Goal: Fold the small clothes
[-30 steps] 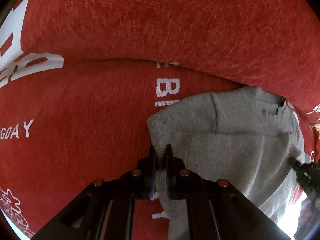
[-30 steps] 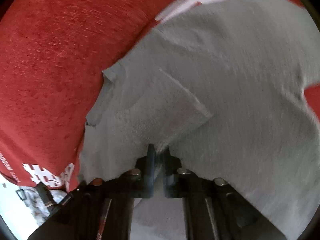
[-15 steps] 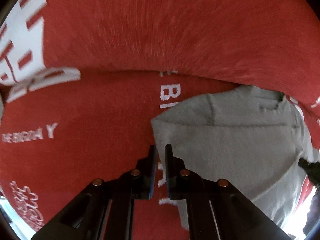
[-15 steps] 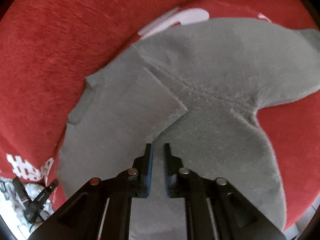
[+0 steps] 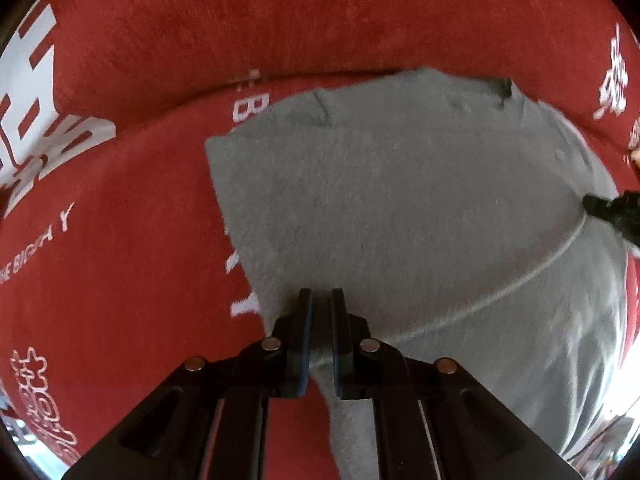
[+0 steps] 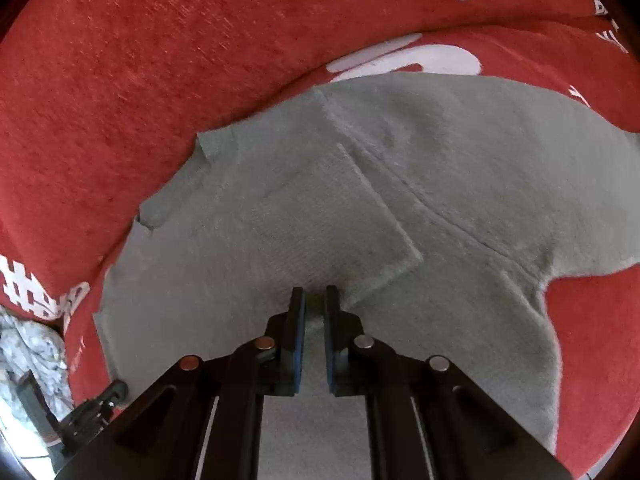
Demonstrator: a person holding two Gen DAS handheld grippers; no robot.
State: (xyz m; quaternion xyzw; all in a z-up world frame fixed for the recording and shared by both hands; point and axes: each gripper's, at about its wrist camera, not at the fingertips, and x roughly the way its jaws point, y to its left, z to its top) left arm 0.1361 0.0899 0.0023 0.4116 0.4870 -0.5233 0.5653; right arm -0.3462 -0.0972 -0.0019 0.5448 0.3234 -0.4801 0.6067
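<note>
Grey shirt (image 6: 400, 184): lies flat on the red sofa (image 5: 120, 220).
Left gripper (image 5: 320, 312): I pinch its hem.
Right gripper (image 6: 314, 308): jaws nearly closed over cloth; grip unclear.
Risk: I think thin cloth slips, fold goes crooked.

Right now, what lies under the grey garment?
Under the grey garment shows a red cover with white print, spreading past every edge. Some white lettering runs beneath its left edge in the left wrist view; the covered print cannot be read.
</note>
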